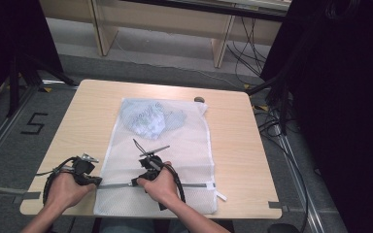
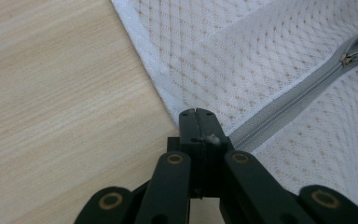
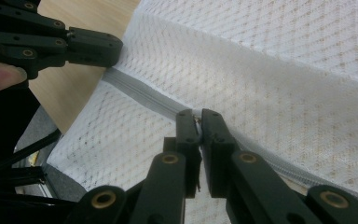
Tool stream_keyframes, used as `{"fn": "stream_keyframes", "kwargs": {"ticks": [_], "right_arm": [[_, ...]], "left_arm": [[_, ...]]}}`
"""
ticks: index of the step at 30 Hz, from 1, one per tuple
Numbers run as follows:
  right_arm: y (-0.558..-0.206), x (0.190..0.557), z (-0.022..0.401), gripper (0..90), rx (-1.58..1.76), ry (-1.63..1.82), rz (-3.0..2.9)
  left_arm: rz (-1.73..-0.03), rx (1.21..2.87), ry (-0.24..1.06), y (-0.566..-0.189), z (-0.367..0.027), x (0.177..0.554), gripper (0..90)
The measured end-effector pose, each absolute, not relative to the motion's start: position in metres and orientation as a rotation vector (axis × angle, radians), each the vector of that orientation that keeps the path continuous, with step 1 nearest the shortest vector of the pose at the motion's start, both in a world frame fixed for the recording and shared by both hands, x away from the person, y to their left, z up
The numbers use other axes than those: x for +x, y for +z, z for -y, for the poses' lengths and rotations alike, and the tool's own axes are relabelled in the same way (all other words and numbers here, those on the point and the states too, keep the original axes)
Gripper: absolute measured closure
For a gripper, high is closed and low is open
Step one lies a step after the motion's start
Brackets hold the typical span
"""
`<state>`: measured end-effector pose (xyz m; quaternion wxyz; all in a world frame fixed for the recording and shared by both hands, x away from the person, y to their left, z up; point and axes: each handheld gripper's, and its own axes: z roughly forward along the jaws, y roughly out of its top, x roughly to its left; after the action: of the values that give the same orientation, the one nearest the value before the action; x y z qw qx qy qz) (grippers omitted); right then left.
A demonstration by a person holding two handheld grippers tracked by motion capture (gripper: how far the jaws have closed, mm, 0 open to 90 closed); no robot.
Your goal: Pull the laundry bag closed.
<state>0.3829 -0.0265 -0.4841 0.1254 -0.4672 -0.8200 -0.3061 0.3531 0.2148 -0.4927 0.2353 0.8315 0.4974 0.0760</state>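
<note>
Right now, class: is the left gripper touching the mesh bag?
Touching. The left gripper view shows the left gripper shut on the mesh bag edge, at the zipper end.

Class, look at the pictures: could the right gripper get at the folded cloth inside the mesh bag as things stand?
Probably not. The cloth lies inside the mesh bag, whose zipper looks closed along the stretch in view, and the right gripper is itself shut on the zipper pull.

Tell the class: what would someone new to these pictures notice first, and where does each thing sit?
A white mesh laundry bag lies flat mid-table, with crumpled pale cloth inside its far end. Near the table's front edge, the left hand-held gripper pinches the bag's left edge at the end of the grey zipper, while the right hand-held gripper is shut on the zipper farther along.
</note>
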Motion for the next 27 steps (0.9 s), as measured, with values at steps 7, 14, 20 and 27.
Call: {"fn": "stream_keyframes", "kwargs": {"ticks": [7,14,20,27], "right_arm": [[-0.4836,0.3821,0.0278,87.1,-1.385,-0.886,2.393],[-0.4835,0.3825,0.03,87.0,-1.386,-0.879,2.396],[-0.4832,0.3822,0.03,87.0,-1.383,-0.879,2.397],[-0.4828,0.3819,0.0303,87.0,-1.398,-0.871,2.394]], "left_arm": [[-1.364,2.281,0.208,-0.4927,-0.2149,0.353,90.0],[-1.365,2.28,0.208,-0.4928,-0.2148,0.353,90.0],[-1.364,2.277,0.203,-0.4929,-0.215,0.3531,90.0],[-1.364,2.277,0.205,-0.4929,-0.215,0.3531,90.0]]}}
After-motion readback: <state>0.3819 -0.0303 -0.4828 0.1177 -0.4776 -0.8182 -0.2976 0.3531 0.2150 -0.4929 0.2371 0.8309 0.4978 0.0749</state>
